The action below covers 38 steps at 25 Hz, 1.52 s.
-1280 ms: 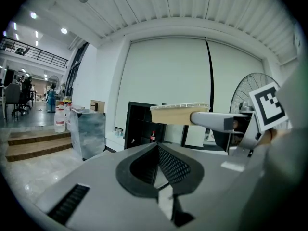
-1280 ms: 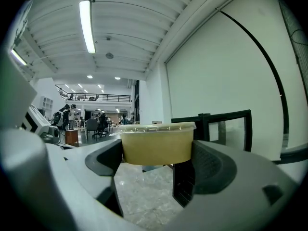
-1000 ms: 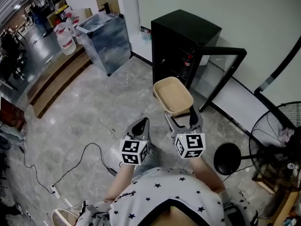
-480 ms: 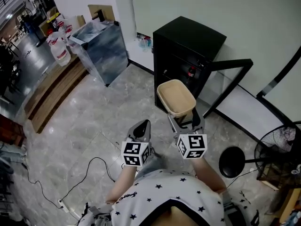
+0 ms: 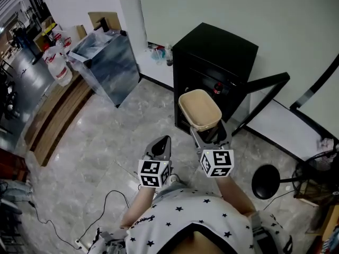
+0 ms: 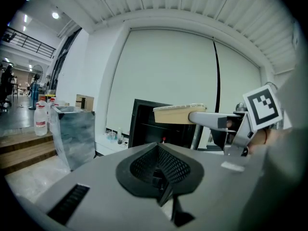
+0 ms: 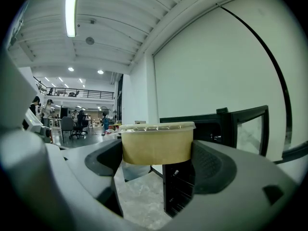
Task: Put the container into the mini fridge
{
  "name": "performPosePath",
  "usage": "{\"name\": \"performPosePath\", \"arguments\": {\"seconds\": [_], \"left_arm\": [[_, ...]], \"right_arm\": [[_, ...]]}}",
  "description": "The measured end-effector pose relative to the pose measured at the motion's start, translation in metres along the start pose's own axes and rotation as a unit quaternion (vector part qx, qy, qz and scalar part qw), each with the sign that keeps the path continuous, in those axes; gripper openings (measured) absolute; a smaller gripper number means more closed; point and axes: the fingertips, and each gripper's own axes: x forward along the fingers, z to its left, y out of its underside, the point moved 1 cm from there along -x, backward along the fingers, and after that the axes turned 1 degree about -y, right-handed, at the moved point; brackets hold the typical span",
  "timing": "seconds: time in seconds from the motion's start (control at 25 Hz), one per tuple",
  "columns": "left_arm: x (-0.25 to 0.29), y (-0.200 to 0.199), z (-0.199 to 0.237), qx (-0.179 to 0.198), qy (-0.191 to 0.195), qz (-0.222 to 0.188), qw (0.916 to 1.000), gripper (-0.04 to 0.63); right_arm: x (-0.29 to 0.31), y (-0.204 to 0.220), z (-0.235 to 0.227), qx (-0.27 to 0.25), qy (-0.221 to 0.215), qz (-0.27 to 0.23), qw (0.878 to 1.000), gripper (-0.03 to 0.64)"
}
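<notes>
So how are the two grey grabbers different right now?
The left grey gripper has its jaws together with nothing between them; the right grey gripper has its jaws clamped on a tan plastic container. The right gripper reaches further forward than the left gripper, towards the open black mini fridge. Both carry a black-and-white marker cube.

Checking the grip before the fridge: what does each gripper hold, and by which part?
The right gripper clamps the container by its opposite side walls; the left gripper is shut, empty.
</notes>
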Motion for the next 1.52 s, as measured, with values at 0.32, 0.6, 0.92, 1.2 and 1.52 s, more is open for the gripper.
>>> {"name": "performPosePath", "arguments": {"seconds": [0.32, 0.6, 0.92, 1.2, 1.52], "left_arm": [[0.043, -0.014, 0.039, 0.008, 0.029, 0.005, 0.9996, 0.012], [0.076, -0.021, 0.056, 0.021, 0.062, 0.012, 0.9978, 0.012], [0.098, -0.024, 0.070, 0.017, 0.081, 0.020, 0.9964, 0.012], [0.116, -0.019, 0.075, 0.019, 0.084, 0.035, 0.9957, 0.012], [0.151, -0.030, 0.083, 0.022, 0.075, 0.037, 0.9963, 0.012]], "right_arm": [[0.053, 0.000, -0.006, -0.002, 0.032, -0.003, 0.999, 0.448], [0.090, 0.004, -0.019, -0.006, 0.060, -0.004, 0.998, 0.448], [0.115, 0.005, -0.037, -0.014, 0.091, 0.004, 0.996, 0.448], [0.141, 0.014, -0.062, -0.008, 0.108, 0.013, 0.994, 0.447], [0.174, 0.031, -0.098, -0.002, 0.129, 0.025, 0.991, 0.447]]}}
